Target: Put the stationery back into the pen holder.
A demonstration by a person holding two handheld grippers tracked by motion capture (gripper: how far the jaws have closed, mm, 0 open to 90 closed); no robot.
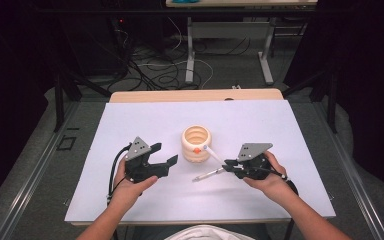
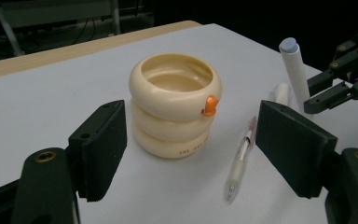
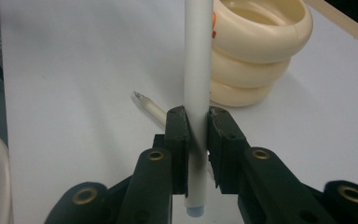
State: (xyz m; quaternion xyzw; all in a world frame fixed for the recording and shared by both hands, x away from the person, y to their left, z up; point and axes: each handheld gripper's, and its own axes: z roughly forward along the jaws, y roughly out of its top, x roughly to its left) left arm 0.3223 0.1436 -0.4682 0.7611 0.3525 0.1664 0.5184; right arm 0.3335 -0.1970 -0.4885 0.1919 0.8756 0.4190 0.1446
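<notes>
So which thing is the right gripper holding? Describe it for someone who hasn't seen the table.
Start at the cream ringed cup mid-table. Just right of it, the right gripper clamps a plain white pen. Unlike the clear pen lying flat beside it, this one is opaque and lifted off the table.

Each tool, the left tool point(image 1: 164, 154) and the right tool point(image 1: 226, 166), is matt black with two flat, blocky jaws, brass-coloured bushings at the joints and a grey three-cornered plate dotted with small holes on top. A black cable loops from the left one. The forearms are bare; a white garment shows below.
</notes>
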